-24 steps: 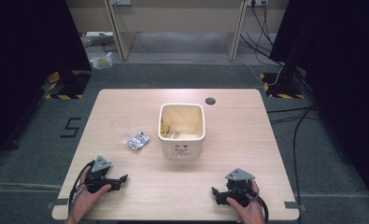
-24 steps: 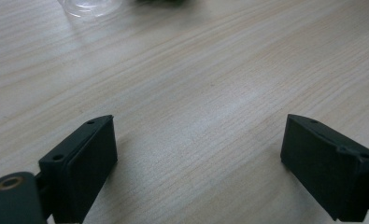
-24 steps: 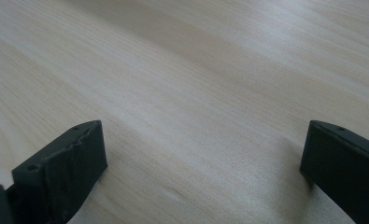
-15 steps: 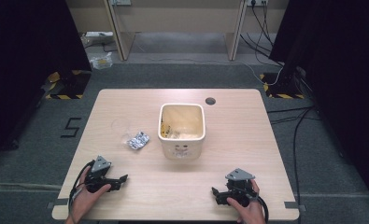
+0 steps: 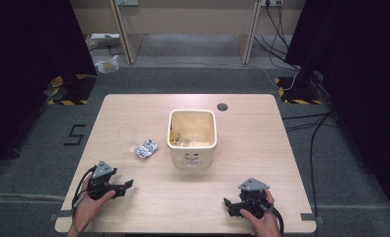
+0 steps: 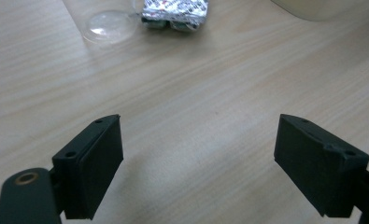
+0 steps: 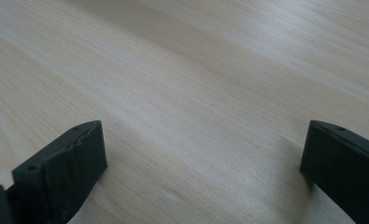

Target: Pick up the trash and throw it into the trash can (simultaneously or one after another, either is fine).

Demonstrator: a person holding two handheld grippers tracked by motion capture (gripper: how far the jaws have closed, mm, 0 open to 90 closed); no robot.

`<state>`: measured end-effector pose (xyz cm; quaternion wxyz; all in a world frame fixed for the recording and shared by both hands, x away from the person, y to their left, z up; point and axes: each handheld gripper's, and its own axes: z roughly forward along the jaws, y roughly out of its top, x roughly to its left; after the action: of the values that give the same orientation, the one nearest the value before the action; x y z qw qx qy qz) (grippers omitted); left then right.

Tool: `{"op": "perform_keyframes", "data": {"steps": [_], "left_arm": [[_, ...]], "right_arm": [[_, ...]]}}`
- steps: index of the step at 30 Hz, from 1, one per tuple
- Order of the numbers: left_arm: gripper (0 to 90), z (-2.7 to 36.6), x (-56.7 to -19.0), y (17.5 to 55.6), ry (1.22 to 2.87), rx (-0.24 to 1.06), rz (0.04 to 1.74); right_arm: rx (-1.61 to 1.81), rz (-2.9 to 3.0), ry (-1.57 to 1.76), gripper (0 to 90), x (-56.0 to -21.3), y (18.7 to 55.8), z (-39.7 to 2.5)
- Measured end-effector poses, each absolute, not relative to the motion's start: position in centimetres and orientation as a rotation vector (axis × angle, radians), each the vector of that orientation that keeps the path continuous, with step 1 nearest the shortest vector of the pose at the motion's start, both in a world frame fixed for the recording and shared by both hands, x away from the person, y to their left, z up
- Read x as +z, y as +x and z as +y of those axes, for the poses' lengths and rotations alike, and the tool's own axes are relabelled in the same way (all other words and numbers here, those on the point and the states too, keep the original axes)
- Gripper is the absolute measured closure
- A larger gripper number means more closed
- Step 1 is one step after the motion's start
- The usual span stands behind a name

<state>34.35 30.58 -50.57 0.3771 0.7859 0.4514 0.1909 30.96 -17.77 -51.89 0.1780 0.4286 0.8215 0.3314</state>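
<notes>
Both grippers rest near table edge, jaws spread, nothing between them. Left gripper (image 5: 114, 186) faces foil packet (image 5: 146, 148), lying beside clear cup (image 5: 128, 137), left of cream bin (image 5: 192, 138). Right gripper (image 5: 234, 205) well apart.

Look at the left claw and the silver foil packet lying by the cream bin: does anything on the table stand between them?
Nothing visible does. The left claw is open, and bare table runs from it to the foil packet. A clear plastic cup lies beside the packet, off to one side of that path.
</notes>
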Motion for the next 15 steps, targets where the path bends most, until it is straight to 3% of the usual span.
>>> {"op": "perform_keyframes", "data": {"steps": [15], "left_arm": [[15.0, 30.0, -47.7, 35.8, 2.005, 0.519, 1.082]], "right_arm": [[0.937, 2.324, 1.213, 0.4, -51.9, 31.0, -17.8]]}}
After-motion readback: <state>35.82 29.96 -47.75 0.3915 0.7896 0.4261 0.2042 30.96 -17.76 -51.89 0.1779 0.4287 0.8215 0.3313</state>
